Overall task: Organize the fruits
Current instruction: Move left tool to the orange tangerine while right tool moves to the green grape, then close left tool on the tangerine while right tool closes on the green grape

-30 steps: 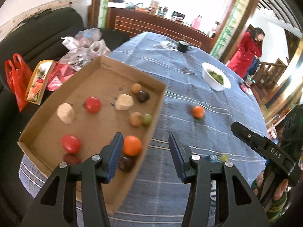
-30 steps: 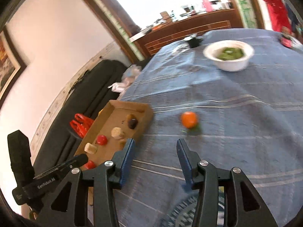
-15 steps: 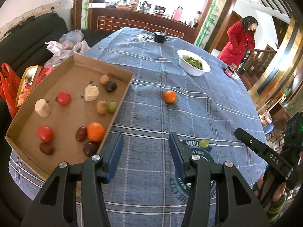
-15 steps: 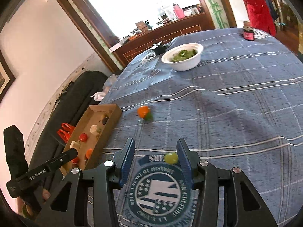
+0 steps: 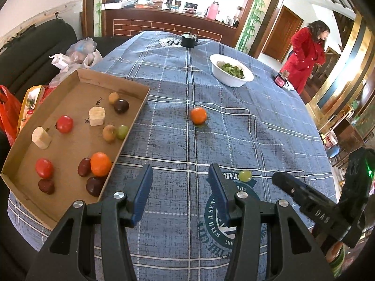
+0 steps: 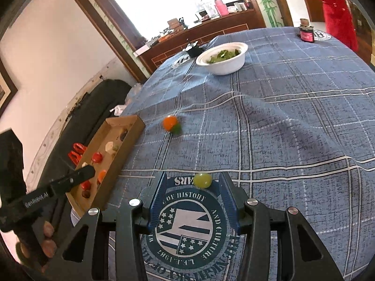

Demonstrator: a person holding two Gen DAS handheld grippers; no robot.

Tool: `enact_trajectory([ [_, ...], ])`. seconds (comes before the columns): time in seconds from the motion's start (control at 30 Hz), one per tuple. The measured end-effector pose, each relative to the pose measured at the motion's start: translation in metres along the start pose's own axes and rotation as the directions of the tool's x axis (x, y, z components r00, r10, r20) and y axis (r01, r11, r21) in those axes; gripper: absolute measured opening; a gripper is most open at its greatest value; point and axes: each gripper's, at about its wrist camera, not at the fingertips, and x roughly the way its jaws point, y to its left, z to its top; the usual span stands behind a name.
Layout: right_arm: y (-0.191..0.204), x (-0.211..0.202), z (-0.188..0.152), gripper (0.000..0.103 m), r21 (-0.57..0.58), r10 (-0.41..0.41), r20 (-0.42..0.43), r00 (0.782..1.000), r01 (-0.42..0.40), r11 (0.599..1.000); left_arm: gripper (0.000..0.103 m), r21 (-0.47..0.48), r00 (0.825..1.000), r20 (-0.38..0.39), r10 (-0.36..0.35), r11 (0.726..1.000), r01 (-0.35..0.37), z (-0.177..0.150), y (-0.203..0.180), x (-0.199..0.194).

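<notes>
Green grape (image 6: 202, 180) framed lower centre by open right gripper (image 6: 192, 182) — not yet gripped; closing needed. Left gripper (image 5: 180, 175) open, empty.

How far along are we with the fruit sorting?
Mostly done: the cardboard tray already holds the bulk of the fruit. In hand: the right claw is open around the green grape, not yet gripping. Left: that grape and the orange fruit on the tablecloth.

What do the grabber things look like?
Each gripper, left gripper and right gripper, has black arms with triangular holes, silver bolts and ribbed blue pads. White letters mark their black bodies.
</notes>
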Motion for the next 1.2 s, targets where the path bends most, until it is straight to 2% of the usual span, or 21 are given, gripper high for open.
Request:
enact_trajectory([
  [0.3,0.005,0.029,-0.002,0.048,-0.068,-0.033,-0.056,0.998,0.029,0.997,0.048,0.012,1.000,-0.008,0.008,1.000,-0.008,0.018,-0.010,0.027],
  [0.57,0.010,0.073,-0.005,0.047,-0.173,-0.151,-0.122,0.981,0.129,0.977,0.048,0.058,0.998,-0.061,0.017,0.998,-0.013,0.056,-0.027,0.094],
  [0.73,0.017,0.083,-0.003,0.045,-0.237,-0.201,-0.106,0.974,0.171,0.956,0.048,0.070,0.995,-0.099,0.019,0.997,-0.012,0.070,-0.039,0.131],
  [0.8,0.019,0.086,-0.002,0.034,-0.256,-0.213,-0.100,0.972,0.182,0.949,0.048,0.075,0.994,-0.110,0.016,0.997,-0.008,0.072,-0.043,0.143],
  [0.87,0.020,0.087,-0.002,0.029,-0.268,-0.226,-0.089,0.970,0.195,0.943,0.048,0.077,0.992,-0.125,0.032,0.997,-0.022,0.075,-0.046,0.156],
  [0.9,0.019,0.087,-0.002,0.025,-0.267,-0.218,-0.090,0.972,0.187,0.945,0.047,0.072,0.991,-0.134,0.028,0.997,-0.018,0.075,-0.046,0.161],
  [1.0,0.018,0.085,-0.001,0.025,-0.259,-0.196,-0.093,0.976,0.167,0.951,0.047,0.055,0.988,-0.153,0.021,0.998,-0.012,0.075,-0.044,0.175],
  [1.03,0.017,0.083,0.000,0.025,-0.251,-0.186,-0.092,0.978,0.158,0.955,0.045,0.057,0.990,-0.138,0.023,0.998,-0.015,0.073,-0.044,0.176],
  [1.1,0.013,0.074,0.002,0.025,-0.221,-0.158,-0.081,0.984,0.137,0.966,0.034,0.071,0.992,-0.118,0.036,0.997,-0.028,0.072,-0.046,0.175],
  [1.2,0.005,0.059,0.006,0.025,-0.167,-0.109,-0.060,0.992,0.098,0.981,0.030,0.063,0.993,-0.115,0.034,0.998,-0.027,0.072,-0.045,0.175],
])
